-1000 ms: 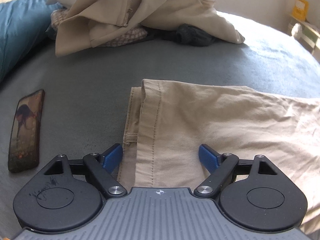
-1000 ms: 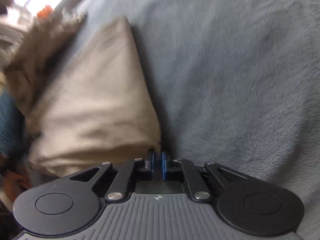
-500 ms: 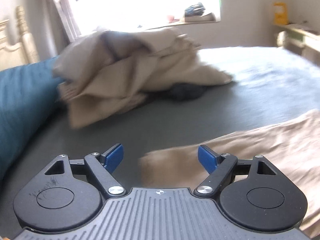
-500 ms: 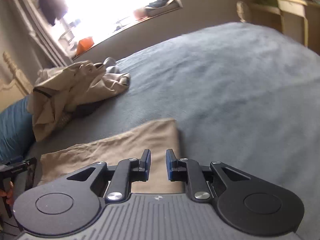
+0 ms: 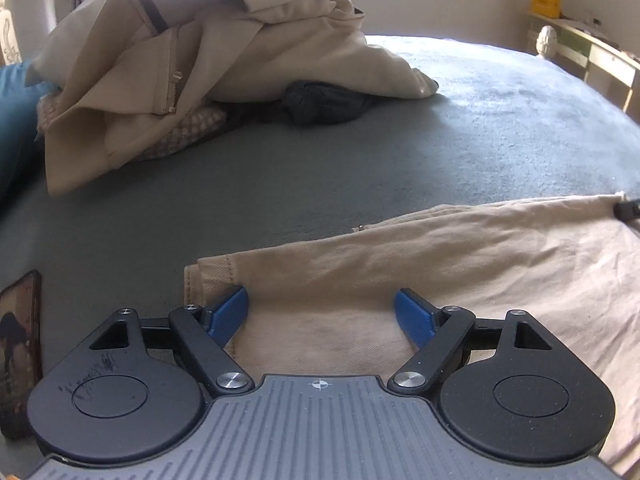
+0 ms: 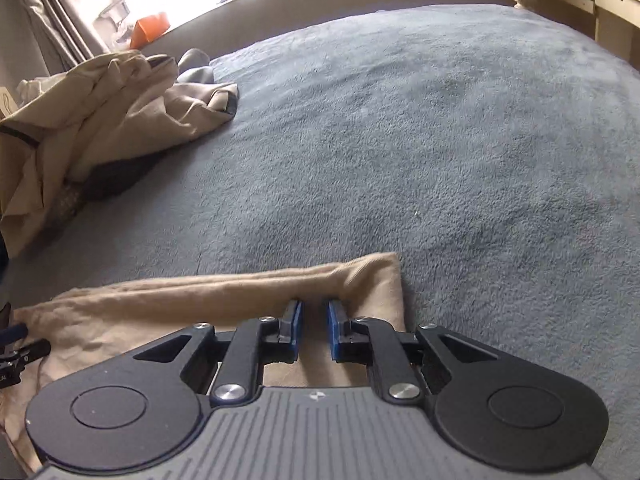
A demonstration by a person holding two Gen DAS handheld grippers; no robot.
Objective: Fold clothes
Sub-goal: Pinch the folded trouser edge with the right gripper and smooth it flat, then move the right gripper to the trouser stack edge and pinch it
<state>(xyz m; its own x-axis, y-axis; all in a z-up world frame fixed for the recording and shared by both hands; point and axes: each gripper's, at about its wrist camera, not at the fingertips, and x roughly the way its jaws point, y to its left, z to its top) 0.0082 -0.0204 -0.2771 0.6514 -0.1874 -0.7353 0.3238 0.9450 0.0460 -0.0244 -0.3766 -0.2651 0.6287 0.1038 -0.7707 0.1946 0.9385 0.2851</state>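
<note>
The folded tan trousers (image 5: 460, 264) lie flat on the grey bed (image 5: 500, 128), near its front edge. The left claw (image 5: 321, 312) hangs over one end of them, jaws spread wide and empty. The right claw (image 6: 314, 326) sits over the opposite end, its jaws having just narrowed to a slim gap with nothing pinched between them. A heap of clothes (image 5: 208, 52) sits further back; a phone (image 5: 18, 344) lies just beside the left claw.

Both the left gripper (image 5: 321, 310) and the right gripper (image 6: 313, 330) have blue finger pads, black linkage arms with silver screws, round black discs and ribbed grey bodies.
</note>
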